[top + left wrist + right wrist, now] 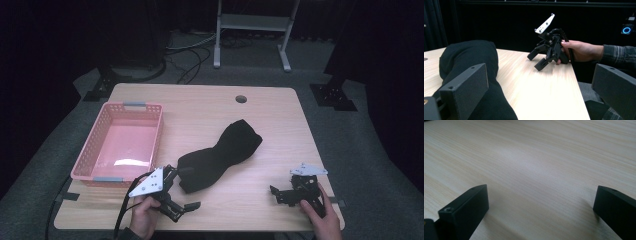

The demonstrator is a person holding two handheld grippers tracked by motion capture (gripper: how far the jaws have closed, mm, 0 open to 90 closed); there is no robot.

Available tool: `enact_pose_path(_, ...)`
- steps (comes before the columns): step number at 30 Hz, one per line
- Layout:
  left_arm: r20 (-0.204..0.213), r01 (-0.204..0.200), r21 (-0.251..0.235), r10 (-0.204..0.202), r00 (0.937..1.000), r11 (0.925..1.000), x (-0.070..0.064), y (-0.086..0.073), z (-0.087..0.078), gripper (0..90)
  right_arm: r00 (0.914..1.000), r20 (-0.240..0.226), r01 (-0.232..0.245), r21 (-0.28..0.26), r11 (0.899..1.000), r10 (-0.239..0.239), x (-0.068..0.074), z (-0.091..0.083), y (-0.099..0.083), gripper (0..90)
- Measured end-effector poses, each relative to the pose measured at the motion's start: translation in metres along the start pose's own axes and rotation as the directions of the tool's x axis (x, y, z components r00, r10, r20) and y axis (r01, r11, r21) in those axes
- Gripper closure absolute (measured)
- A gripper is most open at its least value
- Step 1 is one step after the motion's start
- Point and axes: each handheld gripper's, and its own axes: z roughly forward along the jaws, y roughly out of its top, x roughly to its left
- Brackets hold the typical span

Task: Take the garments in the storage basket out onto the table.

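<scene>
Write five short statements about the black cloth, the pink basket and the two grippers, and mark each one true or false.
1. The black cloth lies on the table, outside the pink basket. True.
2. The pink basket holds a folded towel. False: nothing lies in it.
3. The left gripper is open, right by the near end of the cloth. True.
4. The right gripper is clamped on the cloth. False: its jaws stand open over bare wood, well apart from the cloth.
5. The basket sits on the right half of the table. False: it is on the left, beside the cloth.
</scene>
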Motion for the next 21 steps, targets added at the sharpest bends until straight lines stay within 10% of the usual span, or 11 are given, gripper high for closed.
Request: enact_pose_path(21, -0.025, -0.037, 0.001, 0.037, 0.999, 0.9993, 0.001, -0.0057, 0.0004, 0.0, 1.0, -0.002, 0.003, 0.0, 1.0, -0.003, 0.0, -0.0007, -0.0007, 0.0)
